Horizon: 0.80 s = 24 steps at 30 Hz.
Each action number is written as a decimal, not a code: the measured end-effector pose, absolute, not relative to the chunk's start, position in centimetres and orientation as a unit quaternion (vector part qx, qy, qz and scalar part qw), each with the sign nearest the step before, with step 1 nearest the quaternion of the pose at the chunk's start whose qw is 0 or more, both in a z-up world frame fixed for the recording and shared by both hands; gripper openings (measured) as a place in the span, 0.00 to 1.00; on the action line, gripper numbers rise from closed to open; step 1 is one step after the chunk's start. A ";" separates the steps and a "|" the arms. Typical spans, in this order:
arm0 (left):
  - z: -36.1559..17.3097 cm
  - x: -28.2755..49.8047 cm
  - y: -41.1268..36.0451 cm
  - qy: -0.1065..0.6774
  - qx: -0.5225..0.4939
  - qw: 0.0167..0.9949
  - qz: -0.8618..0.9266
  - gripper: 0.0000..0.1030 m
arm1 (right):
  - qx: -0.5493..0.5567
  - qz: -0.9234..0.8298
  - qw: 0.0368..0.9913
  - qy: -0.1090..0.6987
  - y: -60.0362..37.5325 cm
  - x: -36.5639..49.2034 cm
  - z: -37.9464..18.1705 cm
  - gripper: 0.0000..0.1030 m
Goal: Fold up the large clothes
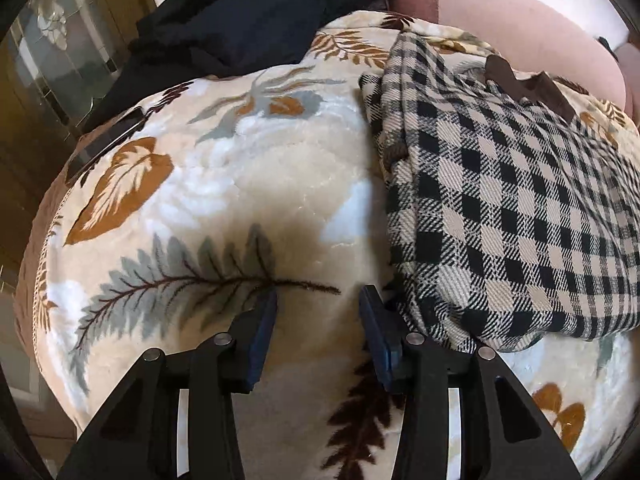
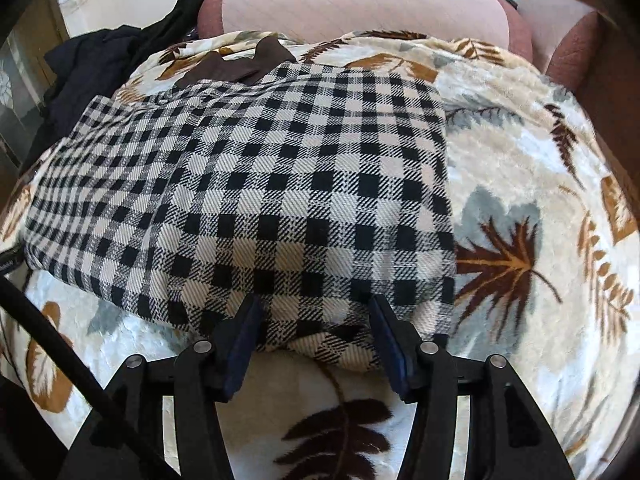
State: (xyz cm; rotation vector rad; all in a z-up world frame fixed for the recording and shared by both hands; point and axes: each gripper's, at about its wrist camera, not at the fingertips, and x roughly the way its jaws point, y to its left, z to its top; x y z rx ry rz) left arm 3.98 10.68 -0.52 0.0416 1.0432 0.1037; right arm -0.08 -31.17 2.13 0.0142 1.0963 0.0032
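Observation:
A folded black-and-cream checked garment (image 1: 500, 200) with a brown collar (image 1: 528, 88) lies on a leaf-patterned plush blanket (image 1: 240, 168). My left gripper (image 1: 319, 292) hangs open above the blanket, just left of the garment's near corner, with nothing between its fingers. In the right wrist view the checked garment (image 2: 260, 184) fills the middle. My right gripper (image 2: 315, 300) is open at its near edge. The folded hem lies between the two fingers, and the pads do not press on it.
A heap of dark clothes (image 1: 248, 12) lies at the back left, beside a pink sofa back (image 2: 360, 0). A dark flat object (image 1: 104, 140) rests on the blanket's left edge. A glass cabinet door (image 1: 48, 40) stands at the far left. A black cable (image 2: 52, 340) crosses the lower left.

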 end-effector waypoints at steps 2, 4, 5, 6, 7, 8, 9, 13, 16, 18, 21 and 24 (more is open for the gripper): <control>-0.2 3.9 11.7 0.496 -0.013 0.867 0.042 0.42 | -0.016 -0.026 0.861 0.508 -31.4 -0.6 3.1 0.58; 0.6 3.8 13.1 0.480 -0.047 0.875 0.043 0.41 | -0.042 -0.070 0.874 0.479 -32.2 -1.3 4.6 0.59; 1.0 3.7 13.4 0.471 -0.056 0.879 0.046 0.42 | -0.045 -0.079 0.879 0.469 -32.7 -1.5 5.1 0.59; 1.2 3.8 13.6 0.467 -0.062 0.881 0.045 0.42 | -0.041 -0.086 0.884 0.457 -33.2 -1.8 5.6 0.59; 1.5 3.9 13.8 0.464 -0.072 0.882 0.041 0.42 | -0.034 -0.089 0.889 0.448 -33.4 -1.9 5.9 0.59; 1.7 4.0 13.9 0.462 -0.083 0.883 0.035 0.42 | -0.022 -0.085 0.894 0.440 -33.6 -2.1 6.3 0.59; 1.8 4.2 13.9 0.460 -0.090 0.883 0.030 0.43 | -0.014 -0.075 0.897 0.435 -33.4 -2.1 6.5 0.59; 2.0 4.9 12.5 0.461 -0.082 0.883 0.013 0.46 | -0.047 -0.033 0.904 0.423 -29.9 -1.8 6.9 0.59; 2.5 5.4 11.4 0.458 -0.057 0.887 0.005 0.48 | -0.078 0.008 0.902 0.425 -26.4 -1.5 6.0 0.59; 2.7 6.3 11.2 0.456 -0.054 0.888 -0.004 0.53 | -0.085 0.037 0.898 0.430 -24.5 -1.8 5.2 0.59; 3.0 8.6 11.8 0.457 -0.076 0.886 -0.027 0.56 | -0.108 0.086 0.892 0.430 -20.6 -2.4 3.9 0.59; 2.9 11.0 13.1 0.463 -0.120 0.877 -0.050 0.56 | -0.138 0.120 0.887 0.424 -16.9 -2.7 2.9 0.59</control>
